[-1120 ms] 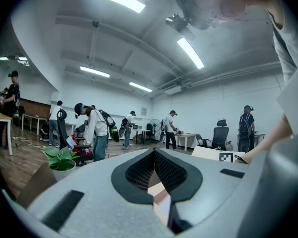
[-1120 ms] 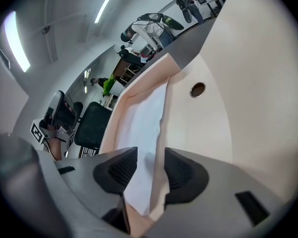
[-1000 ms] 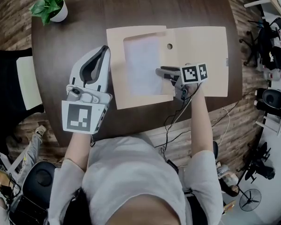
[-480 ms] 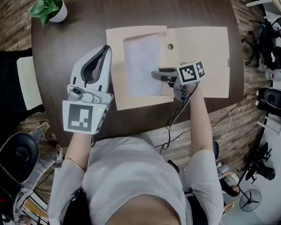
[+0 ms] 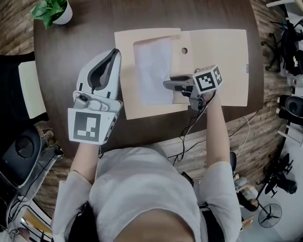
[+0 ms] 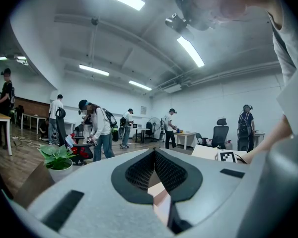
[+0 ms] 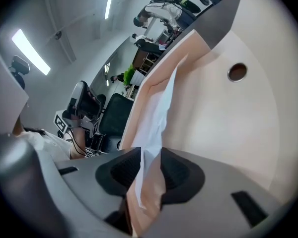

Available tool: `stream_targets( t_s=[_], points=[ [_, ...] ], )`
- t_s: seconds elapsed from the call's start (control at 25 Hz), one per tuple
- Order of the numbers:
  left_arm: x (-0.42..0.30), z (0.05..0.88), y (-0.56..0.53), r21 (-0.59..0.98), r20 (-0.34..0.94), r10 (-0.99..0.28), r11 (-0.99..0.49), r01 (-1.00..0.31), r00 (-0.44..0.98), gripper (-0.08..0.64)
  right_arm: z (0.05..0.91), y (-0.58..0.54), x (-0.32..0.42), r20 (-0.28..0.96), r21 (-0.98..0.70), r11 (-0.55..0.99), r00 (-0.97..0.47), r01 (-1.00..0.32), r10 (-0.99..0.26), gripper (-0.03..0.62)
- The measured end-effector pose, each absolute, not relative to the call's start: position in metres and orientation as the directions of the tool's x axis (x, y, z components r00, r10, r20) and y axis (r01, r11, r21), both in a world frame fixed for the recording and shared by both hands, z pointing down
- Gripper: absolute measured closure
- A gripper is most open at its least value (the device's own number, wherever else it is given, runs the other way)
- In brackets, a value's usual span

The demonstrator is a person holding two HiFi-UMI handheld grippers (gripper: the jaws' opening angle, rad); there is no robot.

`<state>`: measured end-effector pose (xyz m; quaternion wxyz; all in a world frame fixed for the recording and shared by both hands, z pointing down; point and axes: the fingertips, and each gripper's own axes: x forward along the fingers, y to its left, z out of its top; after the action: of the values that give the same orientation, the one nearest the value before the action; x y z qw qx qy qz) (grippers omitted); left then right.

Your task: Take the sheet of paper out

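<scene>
1 tan card folder (image 5: 219, 64), flat, rectangular; 1 thin white sheet (image 5: 154, 69) inside. My right gripper (image 5: 166, 83): jaws just closing, astride the sheet's edge, not pinching. My left gripper (image 5: 113, 54): tips together.

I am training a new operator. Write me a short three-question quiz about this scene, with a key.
1. True or false: the potted plant stands on the table, apart from the folder.
2. What is between the jaws of the right gripper? A) the white sheet B) a pen C) nothing
3. Fill in: in the head view, the sheet lies in the folder's ____ half.
Key: 1 true. 2 A; the jaws have just been closing, not yet clamped. 3 left.
</scene>
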<state>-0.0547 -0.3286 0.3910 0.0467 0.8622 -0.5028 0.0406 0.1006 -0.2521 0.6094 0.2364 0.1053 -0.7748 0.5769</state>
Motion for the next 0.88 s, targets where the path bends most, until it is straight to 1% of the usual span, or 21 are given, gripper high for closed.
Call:
stream_targets(
  t_s=[0.24, 0.4, 0.64, 0.88],
  points=[
    [-0.058, 0.392, -0.331, 0.042, 0.106, -0.864, -0.491, -0.870, 0.493, 0.551, 0.614, -0.257, 0.122, 0.526, -0.821, 0.291, -0.849, -0.491, 0.054, 0.465],
    [-0.058, 0.392, -0.331, 0.045, 0.102, -0.862, -0.495, -0.868, 0.497, 0.551, 0.621, -0.251, 0.126, 0.545, -0.817, 0.265, -0.836, -0.512, 0.063, 0.458],
    [-0.058, 0.391, -0.330, 0.043, 0.098, -0.862, -0.495, -0.868, 0.497, 0.552, 0.625, -0.245, 0.106, 0.528, -0.831, 0.269, -0.843, -0.486, 0.107, 0.459],
    [-0.061, 0.389, -0.330, 0.057, 0.100, -0.865, -0.488, -0.871, 0.491, 0.551, 0.625, -0.249, 0.089, 0.525, -0.832, 0.274, -0.844, -0.483, 0.107, 0.484]
  ],
)
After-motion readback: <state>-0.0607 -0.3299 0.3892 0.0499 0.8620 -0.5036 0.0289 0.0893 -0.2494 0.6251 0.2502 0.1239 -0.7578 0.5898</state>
